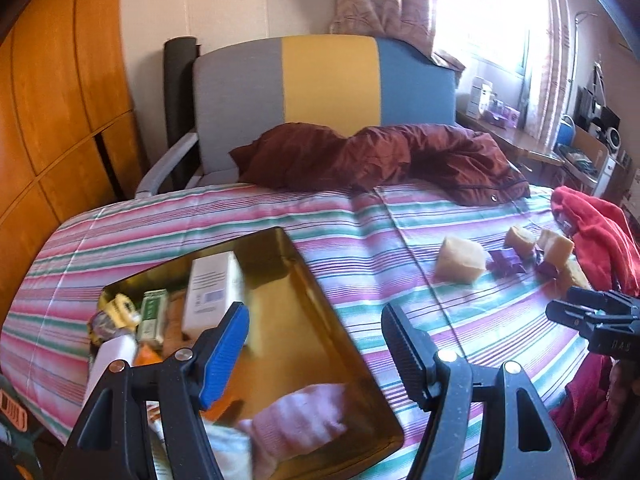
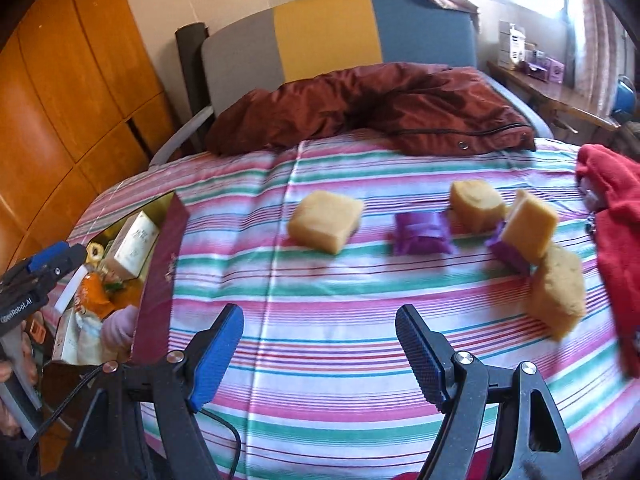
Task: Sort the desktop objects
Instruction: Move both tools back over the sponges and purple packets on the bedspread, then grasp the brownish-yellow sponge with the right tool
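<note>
Striped bedding [image 2: 320, 300] in pink, green and white covers the bed I am working over, with a grey, yellow and blue headboard [image 1: 324, 80] behind it and a dark red quilt [image 1: 380, 156] bunched along its far edge. Orange wooden cupboards [image 1: 60, 100] fill the wall on the left side of both views.

On my left sits a gold-lined tray [image 1: 320, 320] with a maroon outer wall; it already holds a white carton [image 1: 210, 284], a green packet [image 1: 154, 314], a yellow roll of tape [image 1: 120, 308] and a pink knitted item [image 1: 304, 420] at its near end. My left gripper [image 1: 316, 344] hangs above the tray's near right edge, its jaws spread wide with nothing between them.

My right gripper [image 2: 320, 352] is over bare bedding, its jaws likewise wide and empty. Beyond it lie four tan sponge blocks: one alone [image 2: 324, 220] towards the middle, the other three [image 2: 476, 204] clustered further right. A purple packet [image 2: 422, 234] lies between the lone block and the cluster, and a second purple packet [image 2: 508, 256] is tucked under one of the clustered blocks. A red garment [image 2: 616, 240] is heaped at the bed's right edge, just beside the cluster.
</note>
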`<state>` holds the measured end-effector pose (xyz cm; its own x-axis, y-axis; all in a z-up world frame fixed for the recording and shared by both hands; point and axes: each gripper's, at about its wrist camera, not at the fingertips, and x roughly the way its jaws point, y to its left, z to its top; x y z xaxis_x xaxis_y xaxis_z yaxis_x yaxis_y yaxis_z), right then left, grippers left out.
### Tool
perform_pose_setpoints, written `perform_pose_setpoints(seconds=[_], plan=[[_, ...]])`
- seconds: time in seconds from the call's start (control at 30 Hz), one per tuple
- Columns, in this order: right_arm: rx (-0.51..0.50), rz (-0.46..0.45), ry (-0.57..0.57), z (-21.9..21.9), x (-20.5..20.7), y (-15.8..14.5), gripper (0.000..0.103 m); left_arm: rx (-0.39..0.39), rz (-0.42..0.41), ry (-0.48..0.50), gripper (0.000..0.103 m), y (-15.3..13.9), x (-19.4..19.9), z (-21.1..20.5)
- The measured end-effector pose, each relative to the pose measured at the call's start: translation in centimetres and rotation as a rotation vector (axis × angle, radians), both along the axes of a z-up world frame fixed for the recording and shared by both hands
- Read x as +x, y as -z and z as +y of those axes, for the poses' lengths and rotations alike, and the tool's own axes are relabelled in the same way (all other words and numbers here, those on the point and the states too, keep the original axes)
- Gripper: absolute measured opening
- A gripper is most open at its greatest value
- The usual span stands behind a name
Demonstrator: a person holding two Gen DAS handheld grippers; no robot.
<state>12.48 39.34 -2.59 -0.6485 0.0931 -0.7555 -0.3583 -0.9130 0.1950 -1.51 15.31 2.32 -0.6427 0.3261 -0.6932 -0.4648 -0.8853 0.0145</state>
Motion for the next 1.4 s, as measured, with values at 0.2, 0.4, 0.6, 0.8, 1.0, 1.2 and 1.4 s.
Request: perform_pose_setpoints(seconds=[0.2, 0.4, 0.6, 0.8, 1.0, 1.2, 1.4], plan=[[0.013, 0.012, 0.042, 2.3, 0.8, -0.7, 0.079, 0.009, -0.020, 0.067, 0.070, 0.3, -0.3, 2.5], [0.031, 0.025, 0.152, 5.9, 2.5, -1.8, 0.079, 0.045, -0.057, 0.157, 0.070, 0.6, 0.1, 4.8], [0.013, -0.002, 0.281, 10.0, 4.5, -2.0, 0.077, 0.009, -0.087, 0.191, 0.070, 1.8, 0.3, 6.8], [-0.048, -0.047, 0.405, 14.6, 6.7, -1.3, 0.076, -0.006, -0.114, 0.187, 0.070, 2.5, -0.7, 7.7], [-0.110, -0.026, 0.506, 17.7, 6.9, -0.7, 0.068, -0.008, -0.138, 0.199, 0.070, 2.8, -1.1, 8.9], [-0.164, -0.093, 0.558, 20.3, 6.6, 1.6, 0.066, -0.036, -0.151, 0.226, 0.070, 3.5, -1.5, 10.7], [-0.219, -0.126, 0.547, 20.4, 5.7, 4.9, 0.066, -0.046, -0.184, 0.238, 0.070, 4.4, -2.2, 12.4]])
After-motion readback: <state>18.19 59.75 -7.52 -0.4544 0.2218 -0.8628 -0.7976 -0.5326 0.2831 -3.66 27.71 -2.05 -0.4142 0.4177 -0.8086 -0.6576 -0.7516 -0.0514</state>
